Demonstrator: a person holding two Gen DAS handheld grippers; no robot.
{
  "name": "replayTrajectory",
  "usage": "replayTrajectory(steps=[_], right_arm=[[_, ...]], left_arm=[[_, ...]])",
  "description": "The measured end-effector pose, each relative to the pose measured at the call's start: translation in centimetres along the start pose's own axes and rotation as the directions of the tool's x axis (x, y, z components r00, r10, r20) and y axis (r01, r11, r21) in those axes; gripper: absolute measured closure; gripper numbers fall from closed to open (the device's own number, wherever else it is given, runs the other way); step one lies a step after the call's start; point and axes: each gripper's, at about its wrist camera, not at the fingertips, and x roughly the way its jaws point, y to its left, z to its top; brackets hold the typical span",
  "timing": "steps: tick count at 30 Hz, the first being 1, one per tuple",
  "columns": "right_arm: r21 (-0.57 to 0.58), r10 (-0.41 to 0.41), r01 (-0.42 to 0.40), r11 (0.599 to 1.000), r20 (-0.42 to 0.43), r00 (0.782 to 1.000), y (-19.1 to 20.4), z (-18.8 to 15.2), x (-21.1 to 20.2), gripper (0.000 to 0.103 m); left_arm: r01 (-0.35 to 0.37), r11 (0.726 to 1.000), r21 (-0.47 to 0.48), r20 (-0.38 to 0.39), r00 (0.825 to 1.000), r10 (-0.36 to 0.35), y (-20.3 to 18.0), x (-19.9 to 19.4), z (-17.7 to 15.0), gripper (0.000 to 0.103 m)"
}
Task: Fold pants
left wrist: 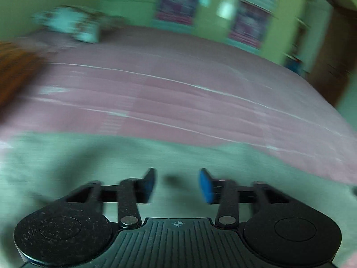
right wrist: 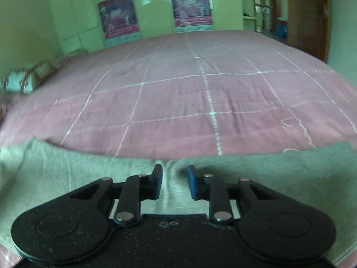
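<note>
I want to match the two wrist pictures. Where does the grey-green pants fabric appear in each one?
Left wrist view: the pants fabric fills the lower part, blurred, under the open left tool.
Right wrist view: the pants fabric forms a band across the lower part, with a ridge of cloth between the fingers of the right tool.
Shared landmark: the pink bedspread with white lines, just beyond the fabric.

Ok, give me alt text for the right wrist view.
The right gripper, jaws open with nothing clamped, hovers over pale green pants spread on a pink checked bedsheet. A small ridge of cloth sits between its blue pads. Green walls and a wooden door lie beyond the bed.
</note>
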Motion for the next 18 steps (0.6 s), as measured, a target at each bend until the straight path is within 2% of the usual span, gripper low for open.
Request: replayTrajectory(steps=[2,4,5,7,8,10,11,13,15,17,18], right_arm=[[0.013,0.049,-0.049,0.999,-0.024,0.998,0.3,-0.4,0.4,0.087],[-0.044,0.039,-0.041,0.998,-0.051,0.998,0.9,-1.0,0.9,0.086],[-0.086,0.035,-0.04,0.995,-0.061,0.997,1.2,-1.2,1.2,0.089],[-0.161,0.009,-0.018,0.987,-0.058,0.998,0.4,-1.6,1.4,0.091],[-0.165,-0.018,0.01,0.986,-0.051,0.999,-0.5,-1.6,1.3,0.092],[-0.137,-0.067,0.061,0.989,-0.042,0.997,-3.4,-1.0,0.8,0.096],[-0.118,-0.065,0.059,0.991,-0.044,0.997,-4.8,-0.9,0.6,0.101],[-0.108,-0.084,0.079,0.991,-0.044,0.996,-7.6,-0.5,0.1,0.103],[-0.075,-0.131,0.128,0.989,-0.033,0.991,-10.7,0.0,-0.6,0.103],[-0.018,-0.183,0.182,0.983,-0.025,0.983,-13.9,0.4,-1.3,0.103],[0.011,-0.242,0.242,0.97,-0.023,0.97,-15.4,0.6,-1.6,0.103]], left_arm=[[0.035,0.995,0.092,-0.011,0.999,-0.034,-4.7,2.3,-0.1,0.045],[0.024,0.987,0.156,-0.037,0.999,-0.018,-8.0,5.0,-0.1,0.043],[-0.002,0.984,0.178,-0.06,0.998,0.013,-8.9,6.2,-0.2,0.031],[-0.034,0.973,0.227,-0.046,0.998,0.046,-9.5,7.2,-0.4,0.018],[-0.077,0.969,0.236,-0.045,0.995,0.09,-9.2,7.4,-0.4,0.009],[-0.084,0.98,0.182,-0.048,0.994,0.094,-6.5,7.1,0.0,0.008],[-0.104,0.981,0.166,-0.049,0.992,0.113,-5.2,6.7,0.1,0.008],[-0.146,0.974,0.175,-0.047,0.987,0.156,-2.2,6.1,0.7,0.008],[-0.221,0.96,0.172,-0.035,0.972,0.23,0.7,4.8,1.0,0.008],[-0.294,0.948,0.12,-0.03,0.954,0.299,4.4,3.7,1.5,0.008],[-0.307,0.947,0.089,-0.026,0.95,0.311,6.0,2.4,1.5,0.015]])
